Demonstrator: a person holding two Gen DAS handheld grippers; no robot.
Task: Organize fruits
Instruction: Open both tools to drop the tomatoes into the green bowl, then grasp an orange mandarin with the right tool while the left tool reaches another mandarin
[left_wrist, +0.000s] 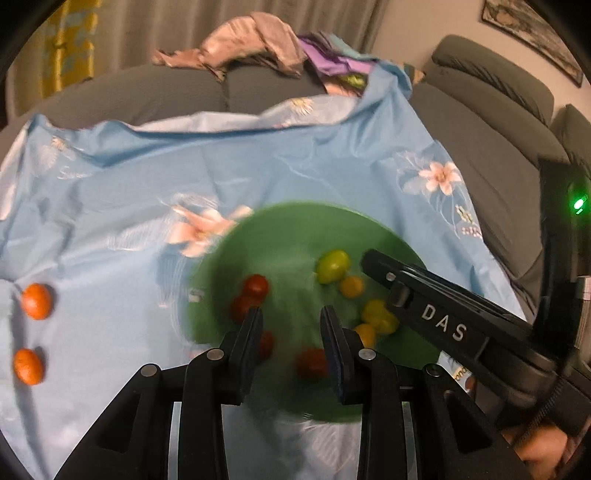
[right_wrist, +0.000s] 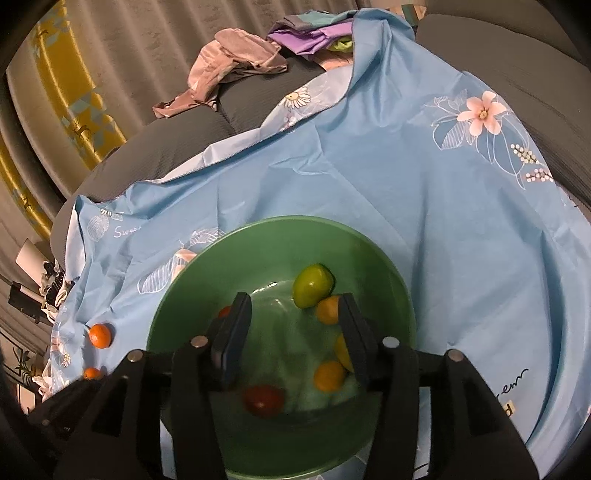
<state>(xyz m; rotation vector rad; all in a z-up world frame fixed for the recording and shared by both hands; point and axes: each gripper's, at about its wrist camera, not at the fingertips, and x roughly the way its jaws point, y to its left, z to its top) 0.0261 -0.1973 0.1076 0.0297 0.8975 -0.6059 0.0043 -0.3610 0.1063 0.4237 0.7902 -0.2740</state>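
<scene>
A green bowl (left_wrist: 280, 236) sits on a blue floral cloth and also shows in the right wrist view (right_wrist: 258, 236). It holds red tomatoes (left_wrist: 255, 286), a green fruit (left_wrist: 332, 265), yellow fruits (left_wrist: 376, 314) and small oranges (left_wrist: 351, 287). Two oranges (left_wrist: 36, 301) (left_wrist: 28, 366) lie on the cloth to the bowl's left. My left gripper (left_wrist: 291, 321) is open and empty above the bowl. My right gripper (right_wrist: 293, 314) is open and empty over the bowl, and shows from the side in the left wrist view (left_wrist: 373, 258). A red tomato (right_wrist: 263, 399) lies below it.
The blue cloth (right_wrist: 369, 177) covers a grey sofa (left_wrist: 480, 110). A heap of clothes (left_wrist: 255, 40) lies at the back. Curtains hang behind.
</scene>
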